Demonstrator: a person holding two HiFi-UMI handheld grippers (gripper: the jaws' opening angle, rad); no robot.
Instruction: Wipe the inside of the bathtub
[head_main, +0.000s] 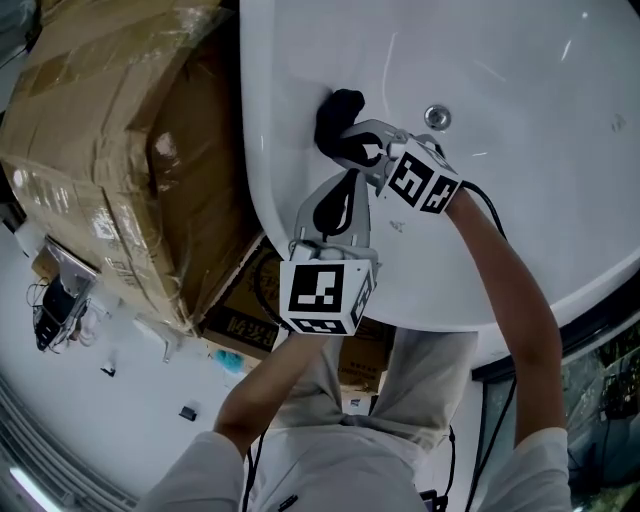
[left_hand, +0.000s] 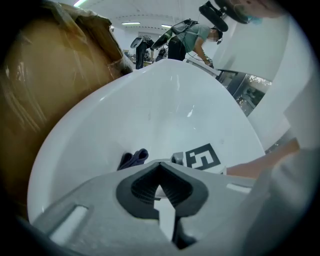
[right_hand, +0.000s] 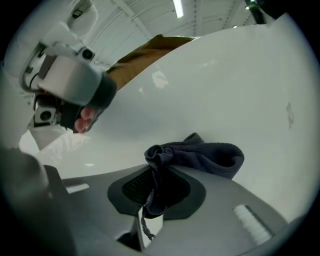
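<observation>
The right gripper (head_main: 362, 140) is clamped on a dark blue cloth (right_hand: 205, 152), a fold pinched between its jaws and the rest bunched ahead of them. It presses the cloth against the inner wall of the white bathtub (head_main: 520, 200), just beside the round chrome fitting (head_main: 437, 117) and on the side towards the rim. The left gripper (head_main: 340, 195) hangs over the rim near that fitting, with its jaws together and nothing between them. A taped cardboard box (head_main: 110, 150) stands outside the tub, well away from the fitting. The wipe looks under way. No streaks or wet trail show on the enamel, so how much is done cannot be told, and most of the basin probably remains.
</observation>
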